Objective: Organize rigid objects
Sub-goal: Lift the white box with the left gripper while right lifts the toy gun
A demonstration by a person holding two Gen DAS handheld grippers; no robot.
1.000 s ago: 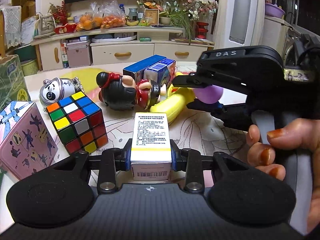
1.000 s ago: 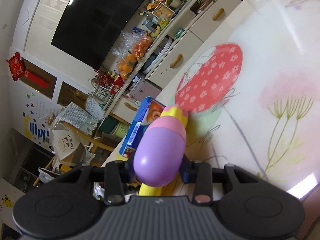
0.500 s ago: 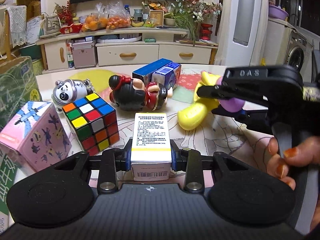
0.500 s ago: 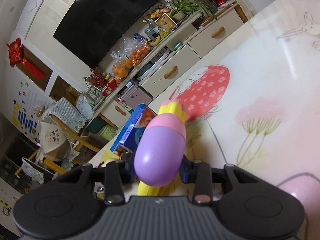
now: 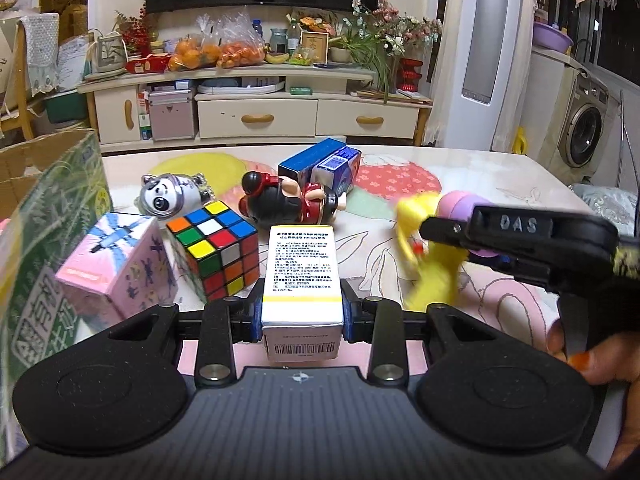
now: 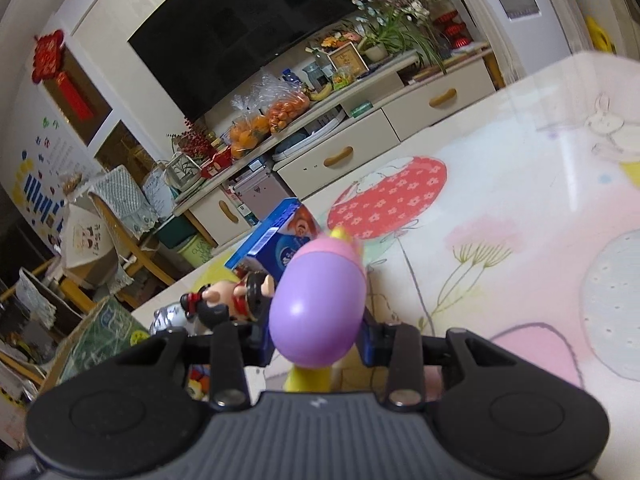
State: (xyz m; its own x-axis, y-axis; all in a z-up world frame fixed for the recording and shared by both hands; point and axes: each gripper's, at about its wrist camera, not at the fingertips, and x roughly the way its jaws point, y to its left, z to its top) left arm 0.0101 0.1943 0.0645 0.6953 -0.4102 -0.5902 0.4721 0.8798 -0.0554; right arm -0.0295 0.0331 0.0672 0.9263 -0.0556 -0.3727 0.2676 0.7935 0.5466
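Observation:
My left gripper (image 5: pixel 302 316) is shut on a white medicine box (image 5: pixel 301 280) with a yellow band, held above the table. My right gripper (image 6: pixel 316 342) is shut on a purple and pink egg toy (image 6: pixel 318 304); it also shows at the right of the left wrist view (image 5: pixel 464 206). A yellow toy (image 5: pixel 432 264), blurred, lies under the right gripper. On the table lie a Rubik's cube (image 5: pixel 216 250), a pink patterned box (image 5: pixel 116 268), a panda figure (image 5: pixel 170 198), a black-haired doll (image 5: pixel 288 202) and a blue carton (image 5: pixel 320 164).
An open green cardboard box (image 5: pixel 48 240) stands at the left table edge. The flowered tablecloth (image 6: pixel 500 240) stretches to the right. A TV cabinet with fruit bags (image 5: pixel 216 52) stands beyond the table, a washing machine (image 5: pixel 584 132) at the right.
The left gripper drew back and rose with the medicine box. The right gripper moved right and lower with the egg toy. The yellow toy shifted with it.

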